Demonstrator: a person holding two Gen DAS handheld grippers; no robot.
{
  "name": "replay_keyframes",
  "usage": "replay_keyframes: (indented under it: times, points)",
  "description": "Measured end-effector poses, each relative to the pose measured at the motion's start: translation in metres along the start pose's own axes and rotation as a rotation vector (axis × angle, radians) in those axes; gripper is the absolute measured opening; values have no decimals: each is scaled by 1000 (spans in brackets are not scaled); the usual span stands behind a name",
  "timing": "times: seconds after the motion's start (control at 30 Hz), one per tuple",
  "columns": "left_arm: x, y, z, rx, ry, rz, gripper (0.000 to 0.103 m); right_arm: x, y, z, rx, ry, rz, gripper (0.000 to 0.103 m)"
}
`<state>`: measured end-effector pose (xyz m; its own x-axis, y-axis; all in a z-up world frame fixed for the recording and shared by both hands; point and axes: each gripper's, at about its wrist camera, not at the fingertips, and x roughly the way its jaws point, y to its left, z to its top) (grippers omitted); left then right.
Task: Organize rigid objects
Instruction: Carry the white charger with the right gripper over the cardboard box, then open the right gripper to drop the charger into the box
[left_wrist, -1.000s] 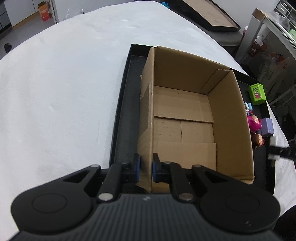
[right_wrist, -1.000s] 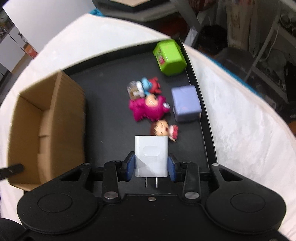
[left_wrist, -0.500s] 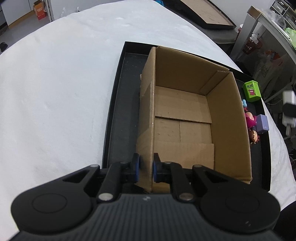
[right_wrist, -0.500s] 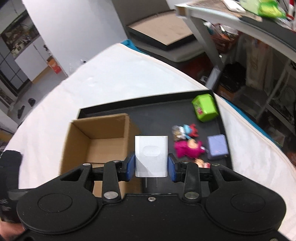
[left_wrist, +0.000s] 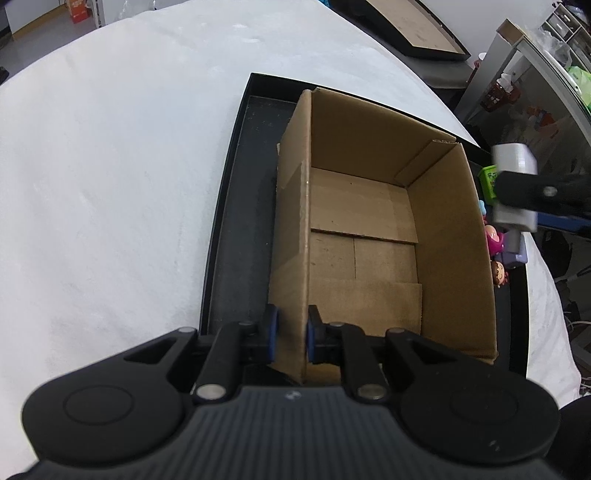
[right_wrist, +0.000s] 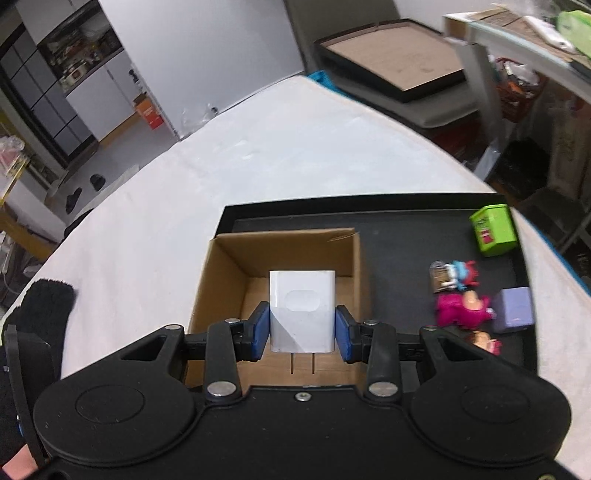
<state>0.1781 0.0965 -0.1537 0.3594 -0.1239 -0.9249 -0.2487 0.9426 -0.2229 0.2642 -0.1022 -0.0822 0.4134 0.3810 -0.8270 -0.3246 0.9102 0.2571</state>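
Meanwhile left tool (left_wrist: 289, 334) clamps bare cardboard box (left_wrist: 369, 236); right tool (right_wrist: 302, 328) clamps charger (right_wrist: 302, 308).

Cardboard box (right_wrist: 280, 258) open-topped — toys (right_wrist: 461, 306) crowd right

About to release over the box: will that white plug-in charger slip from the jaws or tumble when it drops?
The white rectangular wall charger looks smooth and glossy, so it may be slippery, though the right gripper clamps its flat sides squarely. It seems rigid. Dropped into the open brown cardboard box, it will likely land flat rather than roll.
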Motion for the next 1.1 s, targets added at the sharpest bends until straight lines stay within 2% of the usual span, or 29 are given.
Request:
replay_keyframes:
  times: [0.5,0.6,0.63,0.77,1.1]
  points:
    - [2,9,3,-35,11,-33,15,52,48,14,-8,45,52,37]
    - [1,6,4,-28,12,-24,15,63,44,16,33,78,101,47]
    - [1,6,4,-26,11,-17,15,65,39,15,64,95,99,48]
    - [-1,5,2,-36,3,-13,15,53,23,6,81,90,95,50]
    - [-5,-6,-1,-6,-19,57,15,-8,-22,-20,87,26,62,56]
